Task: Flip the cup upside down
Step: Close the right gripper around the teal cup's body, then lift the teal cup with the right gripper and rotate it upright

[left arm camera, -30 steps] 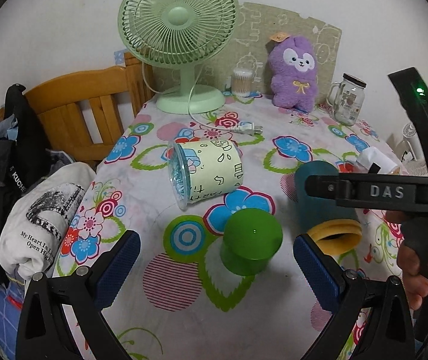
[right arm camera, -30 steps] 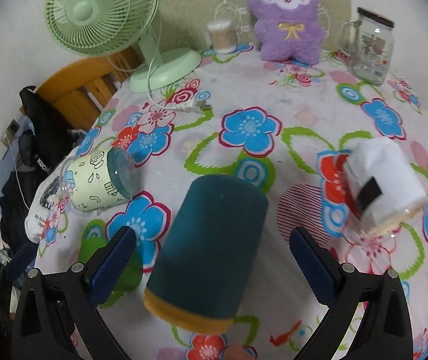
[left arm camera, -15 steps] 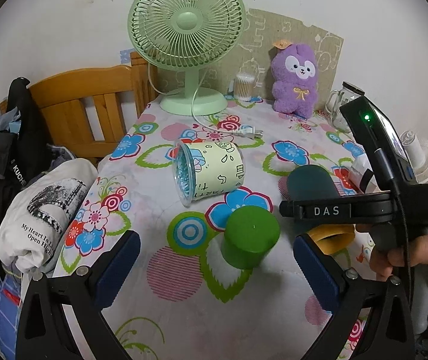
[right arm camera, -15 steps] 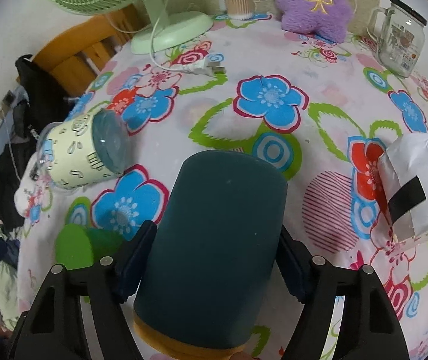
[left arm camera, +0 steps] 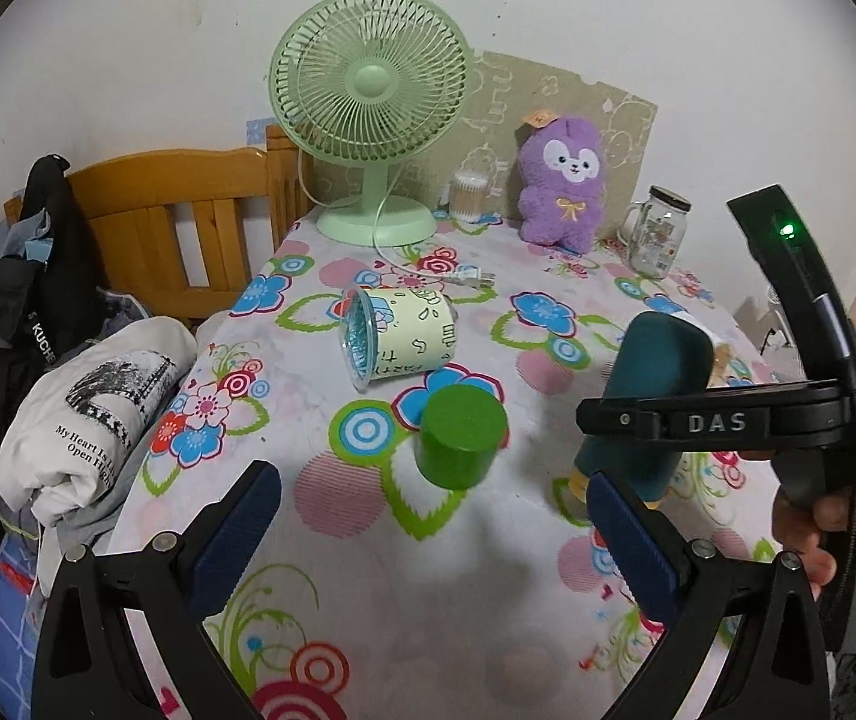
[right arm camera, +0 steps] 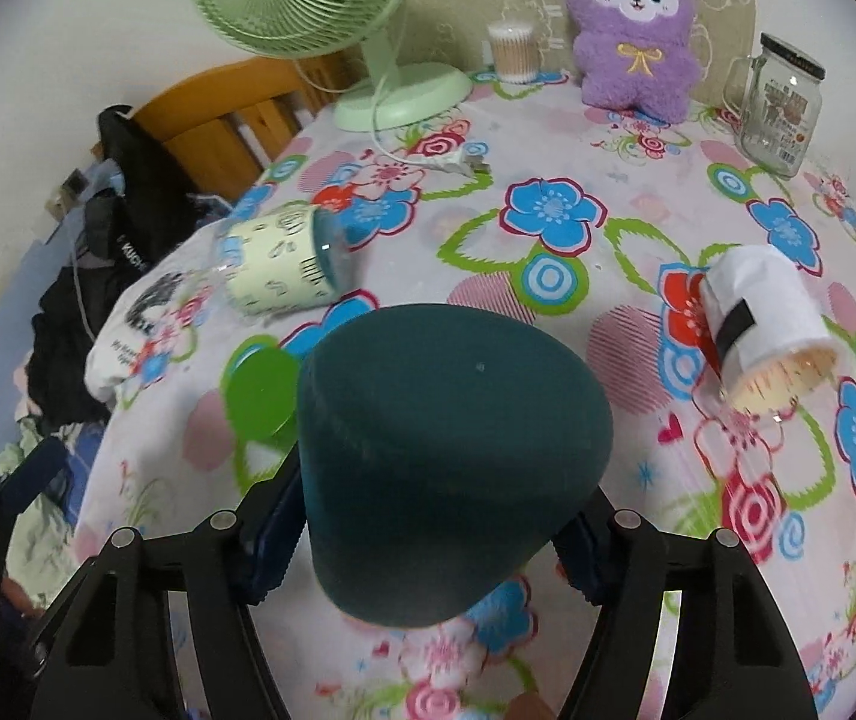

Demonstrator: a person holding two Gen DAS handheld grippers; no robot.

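Note:
My right gripper (right arm camera: 428, 546) is shut on a dark teal cup (right arm camera: 445, 456) with a yellow rim. The cup is lifted off the flowered tablecloth and tilted, base up and away from the camera. In the left wrist view the teal cup (left arm camera: 649, 384) hangs in the right gripper (left arm camera: 625, 420), yellow rim down near the cloth. My left gripper (left arm camera: 428, 534) is open and empty, low over the near part of the table, with a green cup (left arm camera: 460, 435) standing upside down just ahead of it.
A pale patterned cup (left arm camera: 398, 342) lies on its side mid-table. A white cup (right arm camera: 769, 330) lies on its side at the right. A green fan (left arm camera: 371, 120), purple plush (left arm camera: 562, 180), glass jar (left arm camera: 658, 237) and swab jar stand at the back. Chair and clothes are left.
The right gripper closed on the teal cup, lifted it off the table and tipped its base upward. The left gripper stayed open and drew back a little.

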